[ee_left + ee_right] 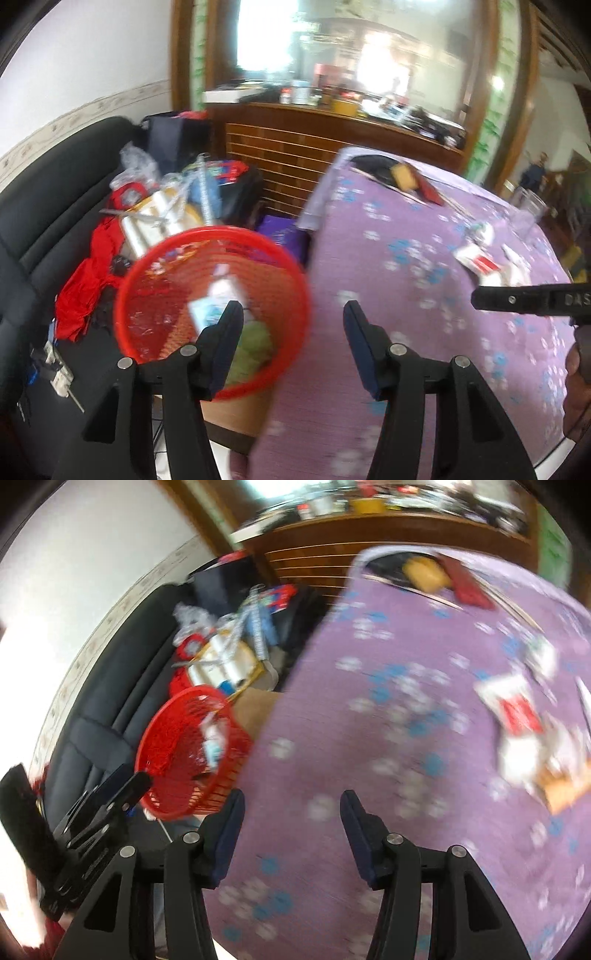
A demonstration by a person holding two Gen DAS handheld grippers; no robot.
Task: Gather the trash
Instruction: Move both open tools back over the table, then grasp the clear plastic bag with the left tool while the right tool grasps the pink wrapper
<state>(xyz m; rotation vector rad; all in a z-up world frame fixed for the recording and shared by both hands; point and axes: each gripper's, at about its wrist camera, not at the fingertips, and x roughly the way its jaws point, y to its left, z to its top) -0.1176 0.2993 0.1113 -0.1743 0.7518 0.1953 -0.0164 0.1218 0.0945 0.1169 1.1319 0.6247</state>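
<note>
The left gripper [293,314] is held with fingers apart and empty, over the edge of the surface [424,295] beside a red basket [147,266]. Trash is seen inside the basket — a white packet [221,295] and something green [255,347]. The right gripper [291,805] is likewise spread wide, with nothing between its fingers, above the purple cloth. More trash [517,716] — red-and-white wrappers — lies on the surface, well apart from the basket.

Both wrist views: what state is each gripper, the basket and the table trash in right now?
Left gripper: open, empty.
Right gripper: open, empty.
Red basket: tilted beside the table, partly filled with trash.
Red-and-white wrapper: lying on the purple tablecloth, not yet collected.
</note>
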